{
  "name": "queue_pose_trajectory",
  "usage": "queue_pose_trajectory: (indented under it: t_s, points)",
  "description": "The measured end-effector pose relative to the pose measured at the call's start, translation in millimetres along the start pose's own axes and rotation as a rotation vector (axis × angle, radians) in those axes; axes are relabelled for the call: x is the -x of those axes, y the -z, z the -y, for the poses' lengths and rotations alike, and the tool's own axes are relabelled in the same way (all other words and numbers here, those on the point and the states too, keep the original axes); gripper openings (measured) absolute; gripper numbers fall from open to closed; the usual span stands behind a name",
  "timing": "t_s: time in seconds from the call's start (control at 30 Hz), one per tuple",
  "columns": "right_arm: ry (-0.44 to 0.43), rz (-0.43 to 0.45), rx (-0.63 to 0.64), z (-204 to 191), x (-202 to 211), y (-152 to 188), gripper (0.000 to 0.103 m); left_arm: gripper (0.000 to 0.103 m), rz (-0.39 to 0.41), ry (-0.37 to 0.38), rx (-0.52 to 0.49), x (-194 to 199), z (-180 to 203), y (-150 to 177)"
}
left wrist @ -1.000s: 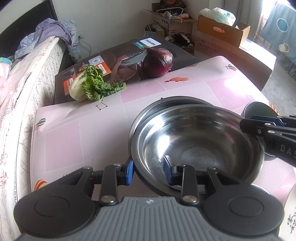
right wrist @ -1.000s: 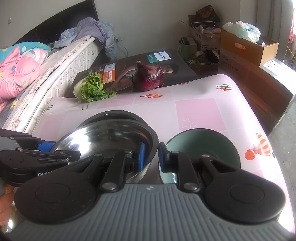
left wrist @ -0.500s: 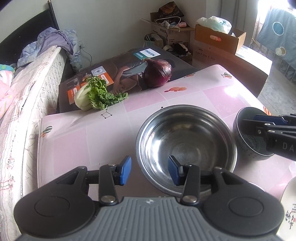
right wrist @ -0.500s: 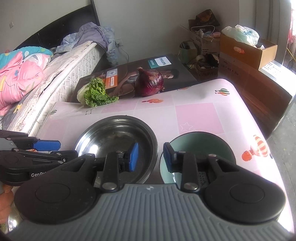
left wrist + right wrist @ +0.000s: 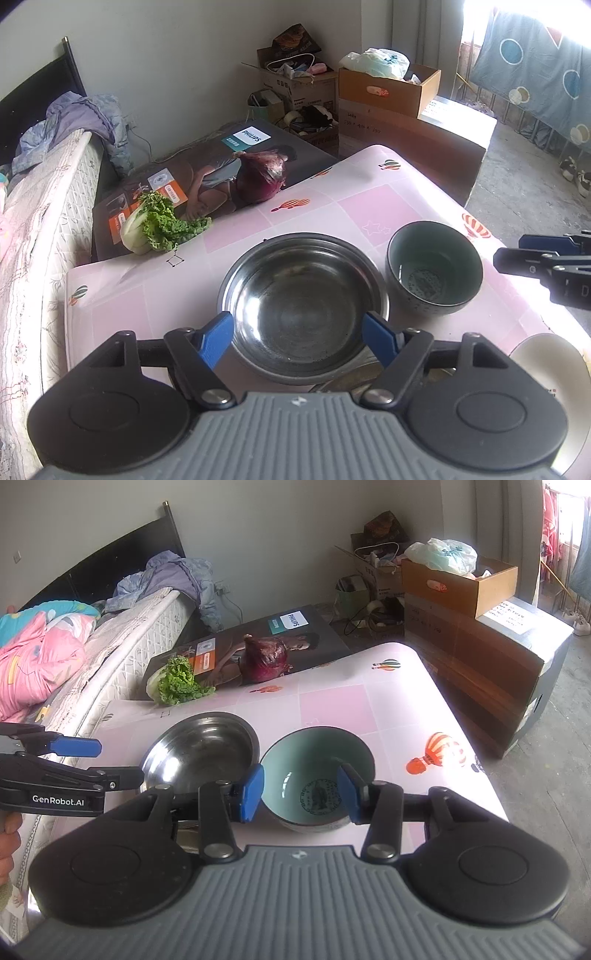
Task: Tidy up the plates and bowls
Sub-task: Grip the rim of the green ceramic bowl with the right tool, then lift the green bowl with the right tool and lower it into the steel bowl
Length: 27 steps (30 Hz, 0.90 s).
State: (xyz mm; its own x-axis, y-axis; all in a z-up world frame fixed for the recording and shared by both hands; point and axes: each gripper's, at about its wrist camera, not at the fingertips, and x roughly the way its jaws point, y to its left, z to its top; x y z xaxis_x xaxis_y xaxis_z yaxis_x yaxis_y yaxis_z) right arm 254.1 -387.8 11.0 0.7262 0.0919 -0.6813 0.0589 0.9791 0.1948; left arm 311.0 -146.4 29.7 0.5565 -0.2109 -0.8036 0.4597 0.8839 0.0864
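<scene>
A steel bowl (image 5: 303,306) (image 5: 199,746) stands on the pink table (image 5: 236,229), with a green ceramic bowl (image 5: 434,269) (image 5: 317,764) close to its right. My left gripper (image 5: 299,339) hovers over the steel bowl's near rim. Its jaws are opening wide and the blue pads touch nothing. My right gripper (image 5: 301,794) hangs over the near side of the green bowl, jaws opening, pads clear of the rim. Each gripper shows at the edge of the other's view: the right gripper (image 5: 546,258) and the left gripper (image 5: 74,760).
A white plate (image 5: 550,369) lies at the near right. Some steel ware (image 5: 347,380) peeks out under my left gripper. A leafy cabbage (image 5: 155,225) and a red onion (image 5: 262,177) rest at the table's far edge. A bed (image 5: 74,657) runs along the left, and cardboard boxes (image 5: 476,657) stand to the right.
Both grippers have let go of the steel bowl's rim, opened, and drawn back and up. The steel bowl now rests on the table beside the green bowl.
</scene>
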Motion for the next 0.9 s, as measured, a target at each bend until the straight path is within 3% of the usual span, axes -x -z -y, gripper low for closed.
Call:
queue_pose_trajectory:
  t_s: [0.33, 0.57, 0.77, 0.9]
  points:
    - [0.006, -0.049, -0.116, 58.8, -2.2, 11.5, 0.046, 0.082, 0.014, 0.040, -0.086, -20.5, 57.6, -44.1]
    - [-0.022, -0.101, -0.155, 73.5, -36.1, 12.2, 0.041, 0.054, -0.073, 0.086, -0.111, -75.7, 87.5, -83.2]
    - [-0.035, -0.151, -0.188, 80.3, -68.0, 11.1, 0.036, 0.032, -0.170, 0.066, -0.104, -120.1, 101.2, -93.3]
    - [-0.093, -0.166, -0.221, 84.6, -79.8, 12.2, 0.023, 0.026, -0.185, 0.045, -0.098, -132.3, 105.6, -91.6]
